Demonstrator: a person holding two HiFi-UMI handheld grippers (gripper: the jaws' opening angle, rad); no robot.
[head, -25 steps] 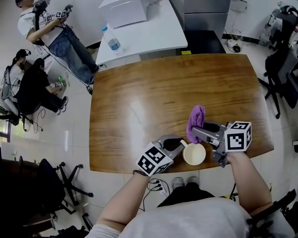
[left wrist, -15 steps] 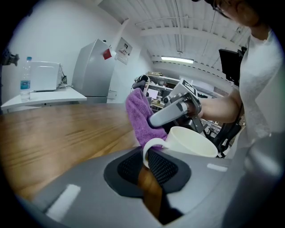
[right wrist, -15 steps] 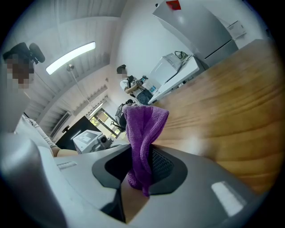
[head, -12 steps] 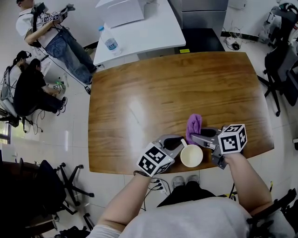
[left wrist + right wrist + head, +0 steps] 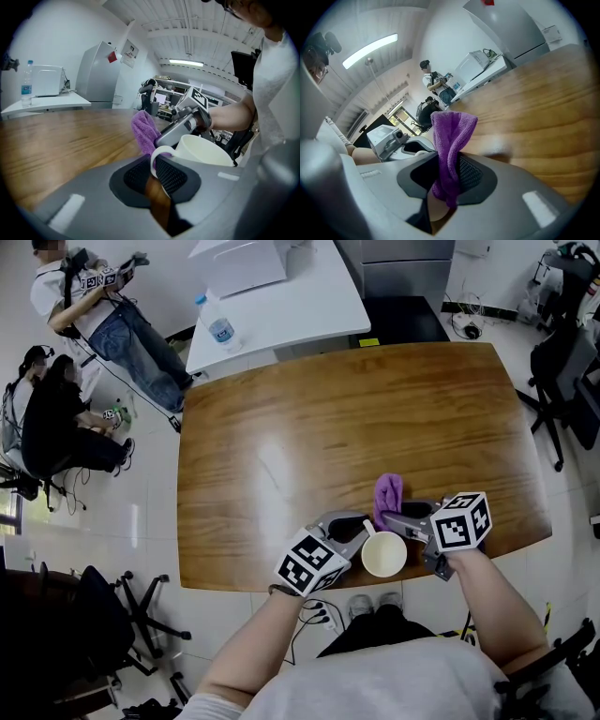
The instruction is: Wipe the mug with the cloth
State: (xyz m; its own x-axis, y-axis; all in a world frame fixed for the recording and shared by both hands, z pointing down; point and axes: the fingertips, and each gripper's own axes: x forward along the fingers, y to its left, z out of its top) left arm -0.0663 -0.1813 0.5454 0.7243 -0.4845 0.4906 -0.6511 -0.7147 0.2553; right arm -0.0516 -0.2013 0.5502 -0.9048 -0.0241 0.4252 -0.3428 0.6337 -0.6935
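Note:
A cream mug (image 5: 385, 554) stands near the front edge of the wooden table (image 5: 309, 427). My left gripper (image 5: 359, 526) is shut on the mug's handle (image 5: 157, 157), which sits pinched between its dark pads; the mug's body (image 5: 204, 150) lies just beyond them. My right gripper (image 5: 394, 517) is shut on a purple cloth (image 5: 388, 493), which stands up out of its jaws. In the right gripper view the cloth (image 5: 450, 136) is clamped between the pads and its upper end folds over. The cloth (image 5: 144, 131) hangs right by the mug's far side, next to the handle.
The table's front edge runs just below the mug. A water bottle (image 5: 218, 329) and a white box (image 5: 248, 263) stand on a white table behind. People are at the far left (image 5: 56, 409), and office chairs stand at the right (image 5: 562, 362) and lower left (image 5: 112, 615).
My right gripper has moved a little left and nearer, bringing the cloth down closer to the mug's rim. The mug and the left gripper shifted slightly left.

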